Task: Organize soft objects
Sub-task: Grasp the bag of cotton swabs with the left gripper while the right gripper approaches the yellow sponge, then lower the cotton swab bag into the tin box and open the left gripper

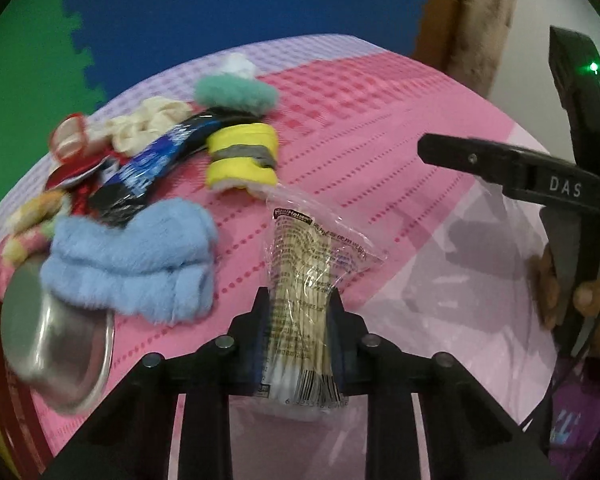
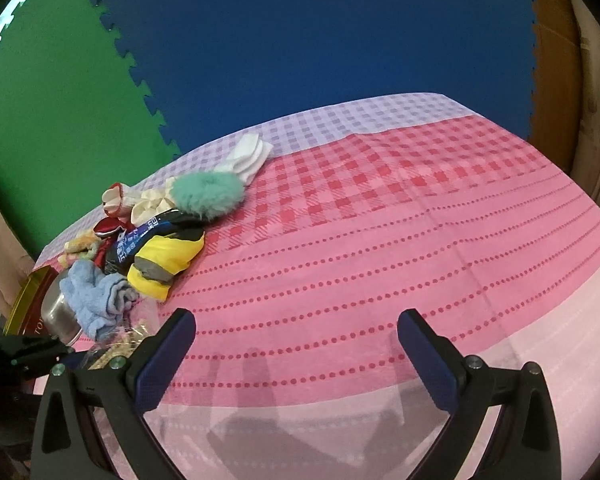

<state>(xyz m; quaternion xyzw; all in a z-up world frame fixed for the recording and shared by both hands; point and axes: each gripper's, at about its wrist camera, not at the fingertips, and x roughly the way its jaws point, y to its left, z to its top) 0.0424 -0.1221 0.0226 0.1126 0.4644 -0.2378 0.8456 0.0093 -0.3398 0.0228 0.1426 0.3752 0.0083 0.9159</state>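
My left gripper [image 1: 298,320] is shut on a clear plastic bag of cotton swabs [image 1: 304,280] and holds it over the pink cloth. A pile of soft things lies to its left: a light blue fluffy cloth [image 1: 132,264], a yellow roll with a grey band [image 1: 242,158], a teal fluffy puff [image 1: 236,94], cream fabric [image 1: 148,122] and a blue-black wrapper [image 1: 152,168]. My right gripper [image 2: 296,344] is open and empty over bare pink cloth. The pile shows at its left, with the blue cloth [image 2: 96,300] and yellow roll [image 2: 164,260].
A steel bowl [image 1: 56,344] lies tilted at the pile's near left, by a red and gold tin [image 2: 28,304]. White pads [image 2: 248,152] lie at the back. The pink checked tablecloth [image 2: 380,240] covers the table. Blue and green foam mats stand behind.
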